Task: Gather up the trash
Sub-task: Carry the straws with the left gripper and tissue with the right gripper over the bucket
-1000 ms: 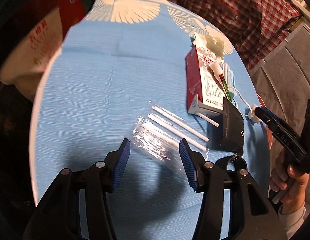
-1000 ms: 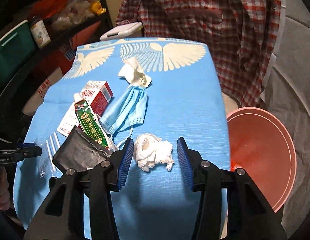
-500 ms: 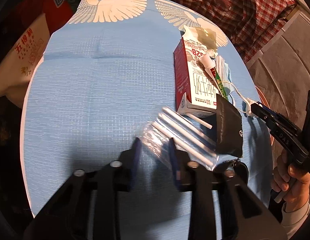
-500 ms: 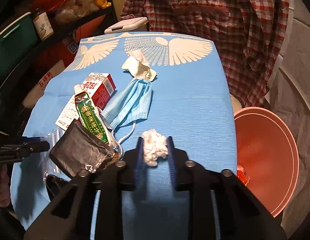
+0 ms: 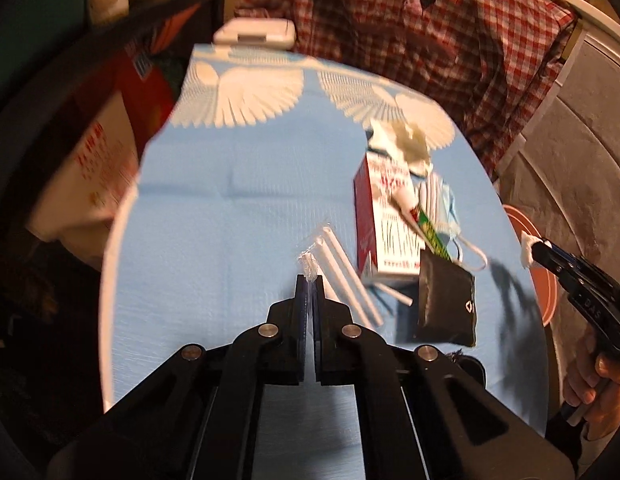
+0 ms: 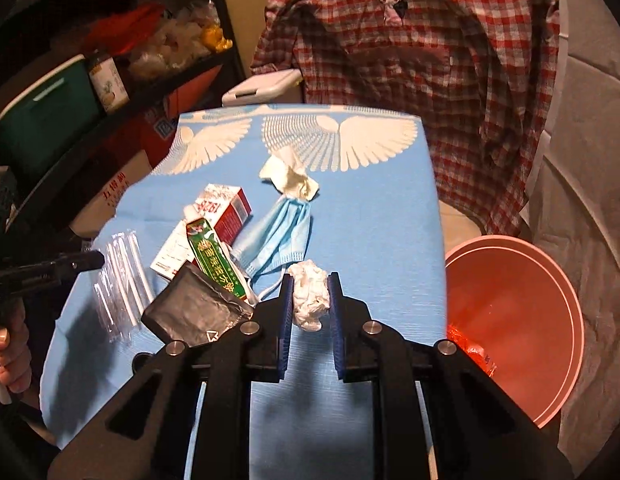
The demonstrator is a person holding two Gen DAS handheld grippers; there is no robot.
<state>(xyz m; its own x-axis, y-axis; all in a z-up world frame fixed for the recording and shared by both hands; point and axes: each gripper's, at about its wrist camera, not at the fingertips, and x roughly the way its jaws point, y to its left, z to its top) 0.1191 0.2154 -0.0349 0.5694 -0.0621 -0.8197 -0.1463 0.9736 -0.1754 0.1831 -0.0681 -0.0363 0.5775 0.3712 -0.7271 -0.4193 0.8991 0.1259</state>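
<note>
Blue cloth [image 6: 374, 208] printed with white wings covers the table, and beside its right edge stands a pink bucket [image 6: 550, 304] with a little red and clear litter in the bottom. On the cloth the trash lies in a cluster: a red-and-white carton [image 6: 222, 216] with a green tube [image 6: 214, 260] across it, a light blue face mask [image 6: 282, 236] just beside them, a black pouch [image 6: 194, 312] at the near end, and a crumpled cream tissue [image 6: 290, 178] at the far end of the mask. The left gripper [image 5: 309, 280] has its jaws pressed together on the corner of a clear plastic sleeve of white straws [image 5: 342, 268], which trails from the tips over the cloth next to the carton. The right gripper [image 6: 310, 292] has its jaws clamped on a crumpled white tissue wad [image 6: 308, 298], held clear of the cloth between the blue pads, near the mask's ear loop.
</note>
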